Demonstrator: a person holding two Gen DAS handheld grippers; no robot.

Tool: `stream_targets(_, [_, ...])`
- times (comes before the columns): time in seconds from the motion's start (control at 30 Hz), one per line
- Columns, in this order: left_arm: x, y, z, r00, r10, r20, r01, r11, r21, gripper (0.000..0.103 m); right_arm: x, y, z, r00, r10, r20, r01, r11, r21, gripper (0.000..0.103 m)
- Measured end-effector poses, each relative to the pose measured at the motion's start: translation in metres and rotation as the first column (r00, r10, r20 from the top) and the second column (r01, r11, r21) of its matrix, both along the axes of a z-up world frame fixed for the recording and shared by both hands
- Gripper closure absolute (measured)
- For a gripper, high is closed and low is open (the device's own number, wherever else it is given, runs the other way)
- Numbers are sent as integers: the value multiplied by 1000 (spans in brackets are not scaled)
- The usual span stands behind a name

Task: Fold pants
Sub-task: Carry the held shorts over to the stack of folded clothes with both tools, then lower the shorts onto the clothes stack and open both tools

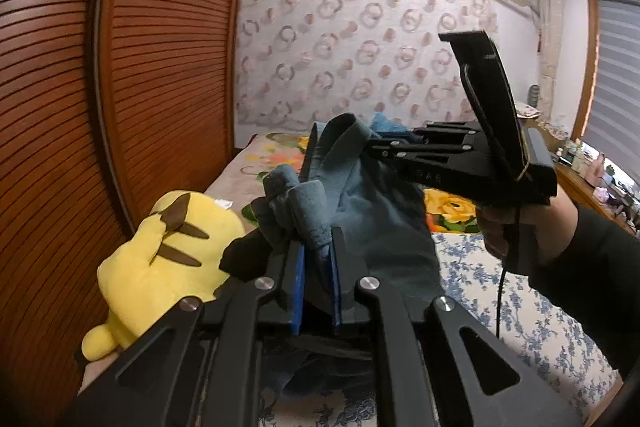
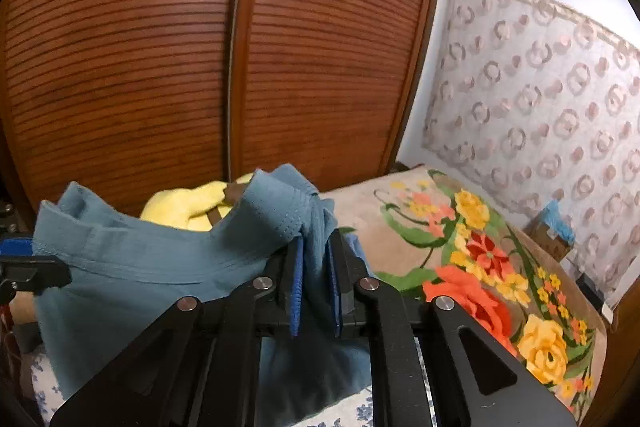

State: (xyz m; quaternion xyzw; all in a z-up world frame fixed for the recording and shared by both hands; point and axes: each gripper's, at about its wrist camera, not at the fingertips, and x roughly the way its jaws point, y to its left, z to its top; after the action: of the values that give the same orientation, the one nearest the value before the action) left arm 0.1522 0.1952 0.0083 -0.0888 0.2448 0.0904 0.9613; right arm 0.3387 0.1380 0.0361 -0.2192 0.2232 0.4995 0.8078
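Observation:
The blue-grey pants (image 1: 372, 211) hang lifted above the bed, held by both grippers at the waistband. My left gripper (image 1: 316, 247) is shut on a bunched end of the waistband. In the left wrist view the right gripper (image 1: 380, 147) comes in from the right and clamps the other end of the band. In the right wrist view my right gripper (image 2: 316, 247) is shut on the pants (image 2: 152, 263), whose waistband stretches left to the left gripper (image 2: 24, 267) at the frame's edge. The legs hang down below, mostly hidden.
A yellow plush toy (image 1: 160, 259) lies on the bed by the wooden slatted wardrobe (image 1: 140, 67). A floral blanket (image 2: 480, 267) covers the bed's far part, and a blue-flowered sheet (image 1: 520, 307) the near part. A patterned headboard wall (image 1: 360, 67) stands behind, a desk (image 1: 592, 187) to the right.

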Motion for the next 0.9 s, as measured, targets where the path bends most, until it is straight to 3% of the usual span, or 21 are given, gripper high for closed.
stream_targets(0.2, [-1, 4, -8, 999, 31, -15, -31, 1000, -2, 93, 11, -14, 1, 998, -49, -30, 49, 999, 12, 75])
stream_targets(0.53, [-1, 7, -19, 997, 68, -37, -68, 998, -12, 92, 10, -42, -12, 986, 36, -160, -33, 999, 16, 75])
stream_targets(0.9, [0, 9, -22, 994, 82, -67, -83, 997, -7, 82, 37, -32, -54, 975, -29, -221, 18, 998, -53, 74])
